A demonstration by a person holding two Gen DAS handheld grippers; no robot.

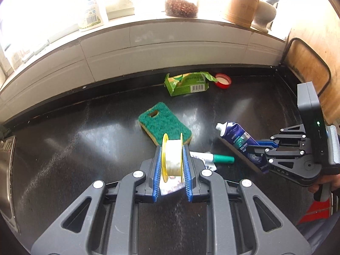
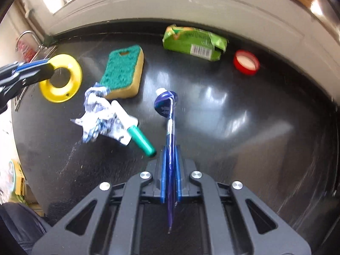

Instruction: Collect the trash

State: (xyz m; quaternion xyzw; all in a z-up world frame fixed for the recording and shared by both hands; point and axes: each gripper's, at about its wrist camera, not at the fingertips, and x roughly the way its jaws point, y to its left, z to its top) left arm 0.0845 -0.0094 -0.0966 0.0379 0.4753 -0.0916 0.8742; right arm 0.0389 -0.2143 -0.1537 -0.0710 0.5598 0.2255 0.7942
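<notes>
My left gripper (image 1: 172,148) is shut on a yellow spool of white tape (image 1: 172,159), held above the black countertop (image 1: 74,153). The right wrist view shows that spool (image 2: 61,78) at the left, off the surface. My right gripper (image 2: 170,148) is shut on a flattened blue tube (image 2: 167,106) with its white nozzle pointing away; the same tube (image 1: 238,136) appears at the right of the left wrist view. On the counter lie a green-topped sponge (image 2: 123,70), a crumpled wrapper (image 2: 95,116), a green-capped marker (image 2: 140,138), a green carton (image 2: 193,42) and a red lid (image 2: 246,62).
A white tiled ledge (image 1: 170,42) runs behind the counter, with a bottle (image 1: 91,12), a jar (image 1: 180,7) and a wooden container (image 1: 242,4) on the sill. A wooden board (image 1: 308,68) leans at the right. A metal sink (image 1: 6,159) borders the left edge.
</notes>
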